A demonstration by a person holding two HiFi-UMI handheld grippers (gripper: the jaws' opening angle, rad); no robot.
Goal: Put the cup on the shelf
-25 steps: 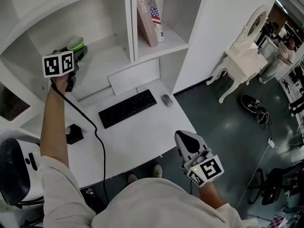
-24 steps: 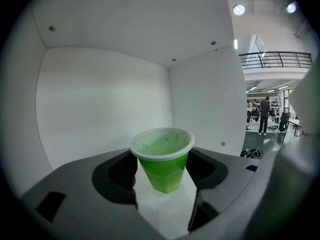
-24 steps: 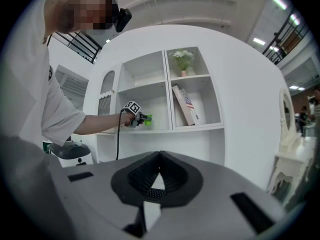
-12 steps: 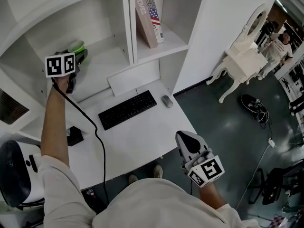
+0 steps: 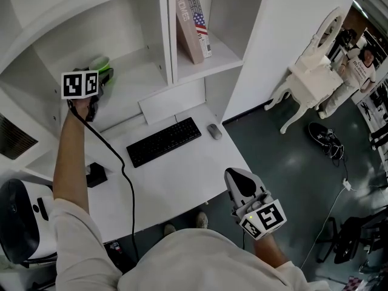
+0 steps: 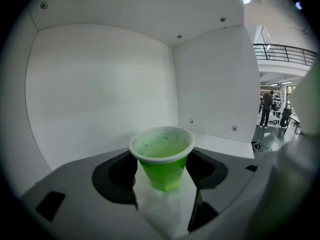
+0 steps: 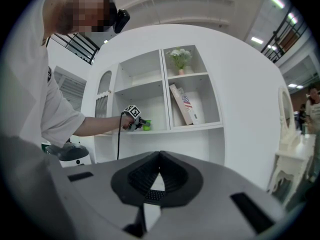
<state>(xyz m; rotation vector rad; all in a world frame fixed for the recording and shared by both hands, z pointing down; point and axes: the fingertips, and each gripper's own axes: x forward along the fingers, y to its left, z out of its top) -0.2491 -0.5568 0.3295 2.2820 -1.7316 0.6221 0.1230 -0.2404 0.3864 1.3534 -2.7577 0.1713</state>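
Observation:
A translucent green cup (image 6: 162, 159) with a white rim stands upright between my left gripper's (image 6: 162, 173) jaws, whose dark pads press on its sides. In the head view that gripper (image 5: 103, 74) reaches into the lower left compartment of the white shelf (image 5: 136, 77), and the cup (image 5: 100, 63) shows just past its marker cube. Whether the cup's base touches the shelf board I cannot tell. My right gripper (image 5: 234, 176) hangs low at my right side, its jaws shut on nothing (image 7: 159, 156). The right gripper view shows the cup (image 7: 147, 126) far off.
A book (image 5: 193, 23) leans in the right compartment. Below the shelf, a white desk (image 5: 182, 174) carries a keyboard (image 5: 162, 139), a mouse (image 5: 213, 130) and a small black box (image 5: 94, 172). A white ornate chair (image 5: 312, 71) and shoes (image 5: 326, 138) are on the dark floor at the right.
My left gripper has sunk a little with the cup, lower into the compartment. The right gripper has stayed where it was.

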